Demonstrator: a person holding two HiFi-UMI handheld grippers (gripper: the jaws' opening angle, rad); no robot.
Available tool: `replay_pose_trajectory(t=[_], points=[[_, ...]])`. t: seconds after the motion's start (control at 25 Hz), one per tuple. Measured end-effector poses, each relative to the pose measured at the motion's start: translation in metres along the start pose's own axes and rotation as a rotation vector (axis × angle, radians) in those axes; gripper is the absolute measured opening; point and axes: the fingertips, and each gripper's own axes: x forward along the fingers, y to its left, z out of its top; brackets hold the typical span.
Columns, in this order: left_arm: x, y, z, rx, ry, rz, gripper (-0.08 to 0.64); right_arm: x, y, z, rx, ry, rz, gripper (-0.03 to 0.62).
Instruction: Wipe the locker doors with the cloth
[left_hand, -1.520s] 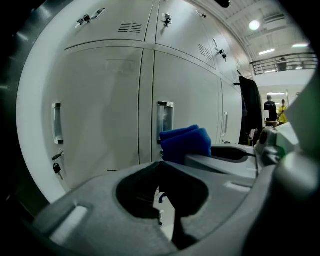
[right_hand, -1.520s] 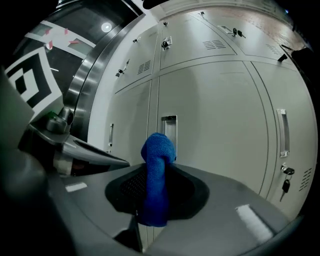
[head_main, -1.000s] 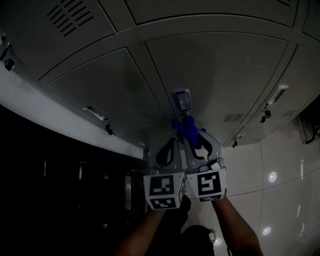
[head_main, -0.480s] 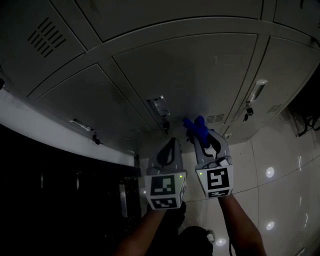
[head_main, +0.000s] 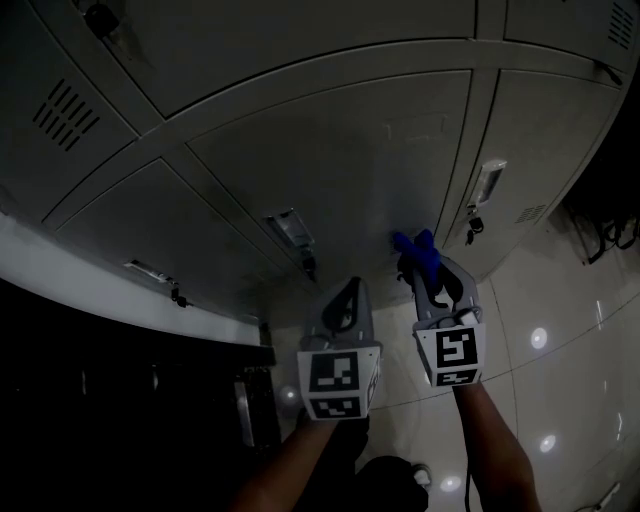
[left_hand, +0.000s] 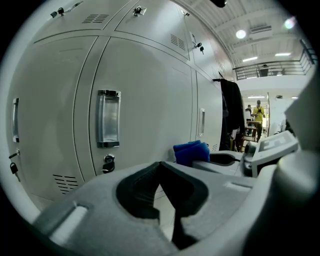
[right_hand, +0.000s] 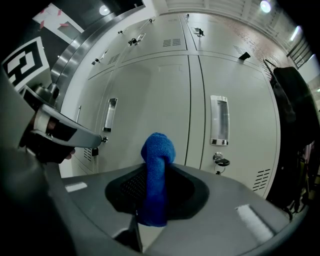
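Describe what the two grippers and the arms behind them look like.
Both the left gripper and the right gripper are grey moulded plastic, tapering forward to two jaws set in a black-lined recess. Each carries a white cube printed with black square markers at its rear. The forearms are bare; no sleeves show.

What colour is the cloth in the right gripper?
The cloth is bright blue, clearest in the right gripper view.

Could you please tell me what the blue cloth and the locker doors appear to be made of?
Blue cloth: soft, fuzzy nap, probably microfibre or terry. Locker doors: likely painted sheet metal, with a smooth pale-grey satin finish, punched vent slots and crisp panel seams.
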Motion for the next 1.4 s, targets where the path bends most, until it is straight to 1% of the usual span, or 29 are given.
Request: replay_pose_trajectory(t=[0.16,0.32,0.52,0.68,0.76,0.84,1.04,1.2,1.4], points=[[0.007,-0.009,0.003,0.01,-0.001,-0.022,0.003,-0.002,-0.017,-0.004,-0.001,0.009,-0.03,0.083],[0.011,-0.013,0.003,0.007,0.0,-0.03,0.003,-0.003,-0.021,-0.003,-0.004,0.008,-0.03,0.083],[0.001,-0.021,0.014,-0.003,0.005,-0.018,0.003,-0.022,-0.012,0.02,0.02,0.0,-0.013,0.083],[-0.031,-0.034,0.026,0.003,0.025,0.013,0.003,-0.055,0.004,0.051,0.038,0.003,0.026,0.083],[-0.051,-0.041,0.031,-0.012,0.031,0.029,0.003,-0.073,0.012,0.067,0.05,0.008,0.043,0.083],[-0.072,-0.048,0.038,-0.023,0.033,0.044,0.003,-0.091,0.02,0.083,0.054,0.013,0.064,0.083],[-0.119,-0.063,0.059,-0.02,0.021,0.083,0.003,-0.133,0.037,0.122,0.076,0.003,0.112,0.083],[-0.149,-0.079,0.071,-0.012,0.009,0.1,0.003,-0.161,0.049,0.143,0.086,0.002,0.143,0.083],[-0.188,-0.089,0.082,-0.029,-0.015,0.129,0.003,-0.195,0.062,0.164,0.07,0.008,0.171,0.081]])
